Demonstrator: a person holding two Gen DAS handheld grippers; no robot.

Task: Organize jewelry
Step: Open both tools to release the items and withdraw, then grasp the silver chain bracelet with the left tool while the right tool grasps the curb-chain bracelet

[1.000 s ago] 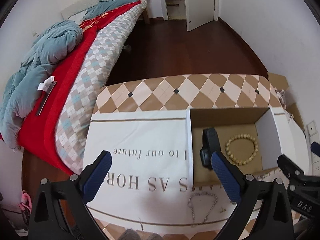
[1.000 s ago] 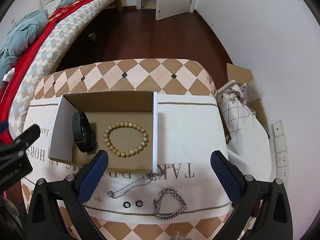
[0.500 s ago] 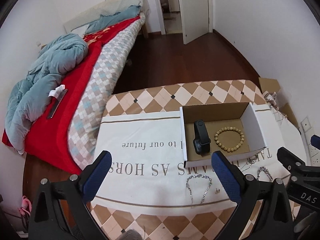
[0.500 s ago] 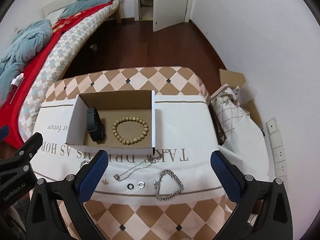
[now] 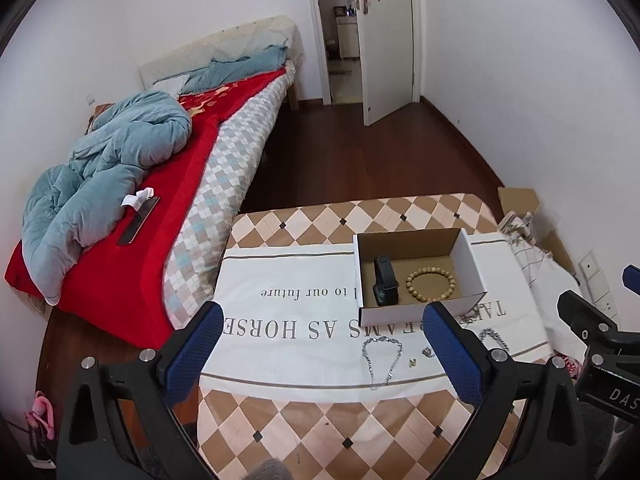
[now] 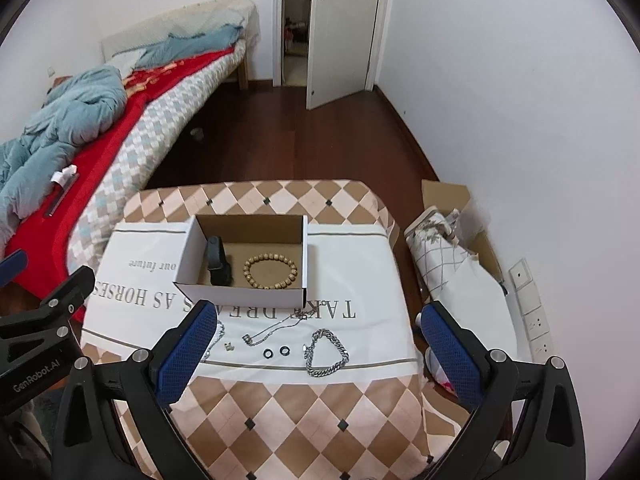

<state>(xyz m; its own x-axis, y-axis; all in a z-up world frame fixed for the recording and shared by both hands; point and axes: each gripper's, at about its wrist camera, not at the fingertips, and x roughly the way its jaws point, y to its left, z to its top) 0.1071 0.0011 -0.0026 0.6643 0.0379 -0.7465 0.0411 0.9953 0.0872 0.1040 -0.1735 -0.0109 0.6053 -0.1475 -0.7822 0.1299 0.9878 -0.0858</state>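
An open cardboard box (image 6: pixel 182 264) (image 5: pixel 472 264) stands on a white printed cloth (image 6: pixel 360 272). Inside lie a black smartwatch (image 6: pixel 218 261) (image 5: pixel 385 280) and a wooden bead bracelet (image 6: pixel 270 271) (image 5: pixel 430 284). In front of the box on the cloth lie a silver chain bracelet (image 6: pixel 326 354), a thin necklace (image 6: pixel 276 326), two small black rings (image 6: pixel 276 352), a small earring (image 6: pixel 229 346) and another silver chain (image 5: pixel 382 360). My left gripper (image 5: pixel 320 356) and right gripper (image 6: pixel 320 360) are both open and empty, held high above the table's near edge.
The table has a brown checked cover (image 6: pixel 304 412). A bed (image 5: pixel 224 168) with a red blanket and blue duvet stands left. Bags and cardboard (image 6: pixel 448 248) lie by the right wall. A door (image 6: pixel 340 32) stands open at the back.
Both grippers have pulled back and up from the box, so the table looks smaller and farther. Both stay open. The jewelry has not moved.
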